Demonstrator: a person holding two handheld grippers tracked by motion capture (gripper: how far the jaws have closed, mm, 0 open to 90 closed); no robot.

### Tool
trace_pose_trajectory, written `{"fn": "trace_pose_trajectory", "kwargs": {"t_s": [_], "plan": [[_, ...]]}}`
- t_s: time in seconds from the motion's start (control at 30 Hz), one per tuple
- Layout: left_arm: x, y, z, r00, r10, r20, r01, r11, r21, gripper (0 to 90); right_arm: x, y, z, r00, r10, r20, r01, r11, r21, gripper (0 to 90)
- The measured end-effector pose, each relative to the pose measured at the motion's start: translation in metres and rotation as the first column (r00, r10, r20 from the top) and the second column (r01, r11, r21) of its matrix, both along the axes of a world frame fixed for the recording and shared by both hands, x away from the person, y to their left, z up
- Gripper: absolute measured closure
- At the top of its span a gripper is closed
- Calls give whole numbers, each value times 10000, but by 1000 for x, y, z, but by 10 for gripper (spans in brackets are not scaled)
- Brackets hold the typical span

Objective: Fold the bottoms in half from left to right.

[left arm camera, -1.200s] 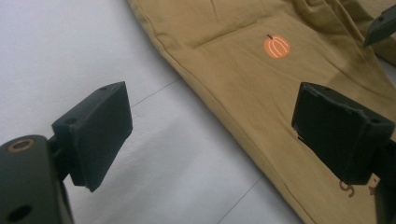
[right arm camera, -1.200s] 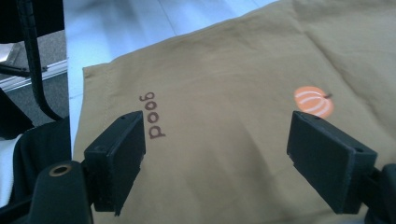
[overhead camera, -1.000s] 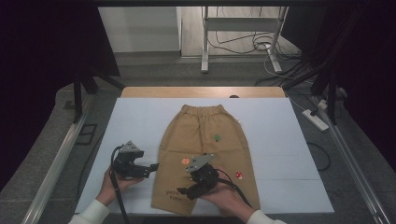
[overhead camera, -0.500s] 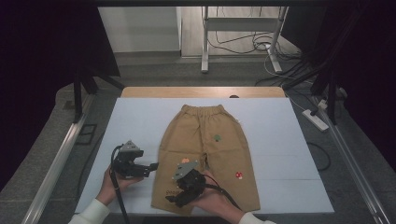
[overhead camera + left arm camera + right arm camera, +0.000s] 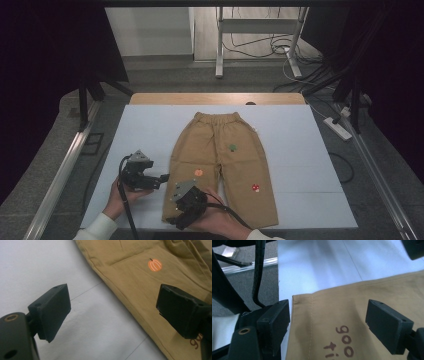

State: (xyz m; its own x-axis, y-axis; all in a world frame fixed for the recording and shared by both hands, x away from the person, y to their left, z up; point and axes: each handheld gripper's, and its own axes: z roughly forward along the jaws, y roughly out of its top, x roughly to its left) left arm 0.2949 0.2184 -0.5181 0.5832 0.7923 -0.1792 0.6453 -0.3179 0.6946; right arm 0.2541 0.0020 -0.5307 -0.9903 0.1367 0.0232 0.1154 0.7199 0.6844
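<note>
So the tan trousers (image 5: 220,165) are lying flat on the white worktop (image 5: 300,165), waistband at the far end, legs pointing toward the person. Both grippers are down at the near end. The right gripper (image 5: 175,220) sits over the hem of the trouser leg on the person's left, its fingers (image 5: 274,317) spread wide with the hem corner (image 5: 298,300) between them — nothing gripped yet. The left gripper (image 5: 162,178) is just off the outer side seam of that same leg, also wide open, one finger (image 5: 51,310) over bare worktop and the other above the cloth near the little orange pumpkin patch (image 5: 154,265).

My guess at what could go wrong: the fabric lies flat, so if the fingers close without pressing down into it they'll just slide over and pinch air. Or they catch only the top layer and the leg opens up when lifted — messy fold. Also the right gripper's cable (image 5: 235,212) runs across the cloth, so it could drag it crooked.
</note>
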Motion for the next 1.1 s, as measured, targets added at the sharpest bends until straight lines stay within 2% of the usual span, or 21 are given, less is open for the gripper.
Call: {"fn": "trace_pose_trajectory", "kwargs": {"t_s": [0.17, 0.27, 0.3, 0.33, 0.4, 0.57, 0.7, 0.8, 0.87, 0.93, 0.97, 1.0, 1.1], "plan": [[0, 0, -1, 10000, -18, -22, 18, 10000, 21, 119, -4, 8, -2, 9999, 123, -29, -123, 9999, 10, 200], [0, 0, -1, 10000, 20, 1, -20, 10000, -22, 120, -6, 12, -4, 9996, 247, 137, -243, 9994, -243, 200], [0, 0, 0, 10000, 14, 3, -14, 10000, -35, 121, -6, 13, -6, 9995, 265, 178, -262, 9995, -183, 200], [0, 0, 0, 10000, 9, 2, -9, 10000, -21, 121, -6, 14, -7, 9995, 278, 164, -272, 9989, -383, 200], [0, 1, -1, 10000, -5, -10, 5, 10000, -7, 121, -6, 15, -9, 9996, 267, 126, -261, 9987, -448, 201], [0, 1, -1, 10000, -9, -27, 9, 10000, 7, 121, -7, 17, -10, 9987, 276, 433, -257, 9987, -430, 237], [0, 1, -1, 10000, 50, -31, -50, 10000, -44, 121, -5, 15, -10, 9988, 18, 479, -3, 9996, -296, 369], [0, 1, -2, 10000, 38, -42, -38, 10000, 0, 121, -1, 9, -8, 9983, -135, 570, 147, 9997, -208, 573], [0, 2, -2, 10000, 31, -65, -31, 10000, 34, 121, 2, 5, -9, 9982, -122, 585, 120, 9999, 36, 686], [0, 2, -2, 10000, 59, -69, -59, 10000, 2, 121, 4, 1, -9, 9969, -128, 780, 125, 9999, 33, 781], [0, 3, -2, 10000, 51, -59, -51, 10000, 9, 121, 5, -1, -8, 9963, -109, 853, 120, 9999, -125, 819], [0, 3, -2, 10000, 65, -67, -65, 10000, -1, 121, 6, -2, -8, 9966, -111, 818, 114, 9999, -37, 848], [0, 4, -3, 9999, 75, -79, -75, 10000, 4, 121, 9, -5, -6, 9982, -173, 566, 179, 9998, -101, 861]]}}
